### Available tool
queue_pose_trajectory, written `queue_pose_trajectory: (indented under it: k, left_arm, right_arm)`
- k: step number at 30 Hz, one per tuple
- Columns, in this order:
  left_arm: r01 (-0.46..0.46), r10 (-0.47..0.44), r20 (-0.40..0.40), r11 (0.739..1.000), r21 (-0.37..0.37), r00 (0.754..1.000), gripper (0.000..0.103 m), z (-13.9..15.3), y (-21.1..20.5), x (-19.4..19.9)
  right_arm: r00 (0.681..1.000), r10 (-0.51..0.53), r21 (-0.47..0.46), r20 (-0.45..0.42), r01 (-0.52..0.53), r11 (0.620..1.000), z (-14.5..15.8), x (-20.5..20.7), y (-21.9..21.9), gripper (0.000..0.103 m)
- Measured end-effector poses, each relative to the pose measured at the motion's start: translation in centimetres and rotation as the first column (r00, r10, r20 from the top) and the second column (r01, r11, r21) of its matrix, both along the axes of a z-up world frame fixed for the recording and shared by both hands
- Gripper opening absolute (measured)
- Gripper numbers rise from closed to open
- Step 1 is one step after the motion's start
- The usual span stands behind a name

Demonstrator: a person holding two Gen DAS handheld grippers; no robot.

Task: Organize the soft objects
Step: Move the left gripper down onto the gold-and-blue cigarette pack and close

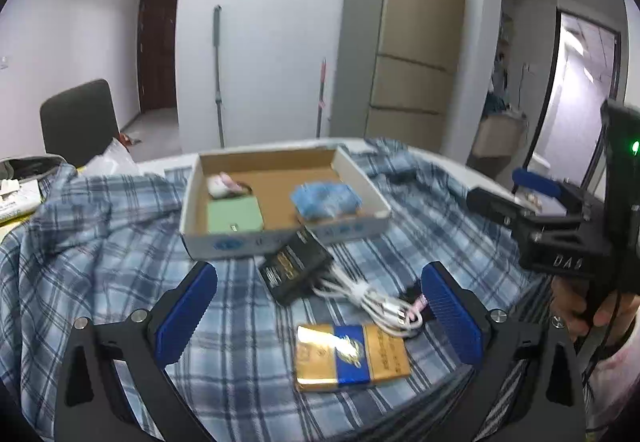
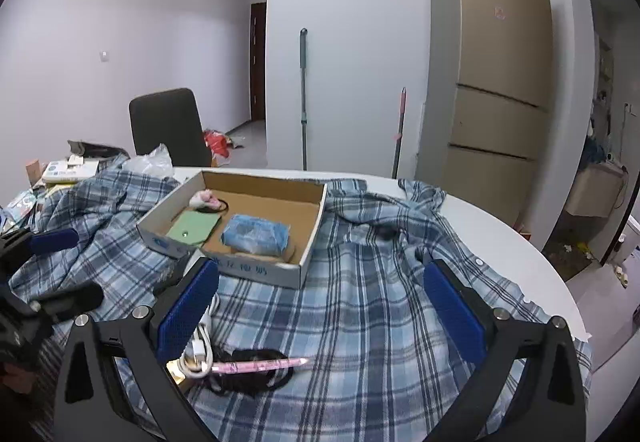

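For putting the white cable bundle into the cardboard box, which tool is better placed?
Left, probably. The left tool is open with the white cable bundle lying between its fingers, the cardboard box straight ahead. The right tool, also open, has the bundle behind its left finger.

- The right claw (image 2: 320,306) is held open above the plaid shirt (image 2: 360,306).
- A blue packet (image 2: 256,234) is seen inside the cardboard box (image 2: 260,270).

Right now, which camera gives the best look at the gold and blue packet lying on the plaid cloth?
The left wrist view: the gold and blue packet lies whole and unobstructed between the left gripper fingers. In the right wrist view only a small gold corner shows, under the white cable, behind the right gripper's left finger.
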State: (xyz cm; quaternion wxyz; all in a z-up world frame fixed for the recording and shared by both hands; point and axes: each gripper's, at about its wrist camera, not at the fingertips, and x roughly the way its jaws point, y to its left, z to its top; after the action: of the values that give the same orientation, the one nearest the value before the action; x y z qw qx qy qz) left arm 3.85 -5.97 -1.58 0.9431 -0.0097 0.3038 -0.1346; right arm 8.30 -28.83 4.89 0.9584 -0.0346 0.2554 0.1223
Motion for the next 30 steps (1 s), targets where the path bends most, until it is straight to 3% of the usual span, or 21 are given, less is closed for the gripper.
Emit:
queue_pose_trajectory:
  k: [5,11,19,30]
  left_arm:
    - [0.099,-0.093,-0.148,0.995,0.028,0.985,0.103,-2.2,-2.4,0.8]
    - [0.136,-0.110,-0.253,0.987,0.086,0.961,0.103,-4.6,-4.0,0.8]
    - [0.171,-0.151,-0.261,0.984,0.058,0.954,0.103,-5.5,-4.0,0.5]
    - [0.150,-0.119,-0.302,0.985,0.083,0.946,0.103,-6.6,-4.2,1.5]
  right_arm:
    - [1.000,-0.016,-0.012,-0.016,0.015,1.000,-1.1,0.2,-0.2,0.102]
    - [1.000,-0.002,0.002,-0.022,0.002,1.000,-1.4,0.1,-0.2,0.102]
    - [0.999,0.004,0.029,-0.032,-0.003,1.000,-1.6,0.3,-0.5,0.102]
    - [0.999,0.015,0.025,-0.030,-0.014,1.000,-1.6,0.1,-0.3,0.102]
